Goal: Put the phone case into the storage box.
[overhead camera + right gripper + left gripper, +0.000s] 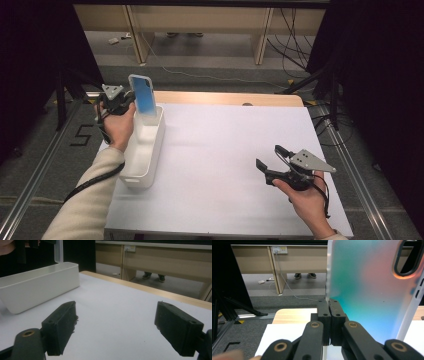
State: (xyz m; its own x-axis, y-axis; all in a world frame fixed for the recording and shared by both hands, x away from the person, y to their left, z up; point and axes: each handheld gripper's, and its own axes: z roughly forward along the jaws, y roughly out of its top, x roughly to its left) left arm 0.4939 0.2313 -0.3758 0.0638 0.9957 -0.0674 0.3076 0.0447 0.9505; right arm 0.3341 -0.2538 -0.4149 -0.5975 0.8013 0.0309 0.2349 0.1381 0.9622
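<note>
With the left gripper (125, 102) clamped on the edge of the phone case (142, 95) above the white bin's (150, 150) far end, lower it straight (right gripper (272, 162) idles, jaws apart) so it clears the rim.

The phone case (372, 290) is running off the top and right edges of the left gripper view (its lower end is disappearing behind the black jaws). In the right gripper view the white bin (37, 287) is being cut off at the left edge.
</note>
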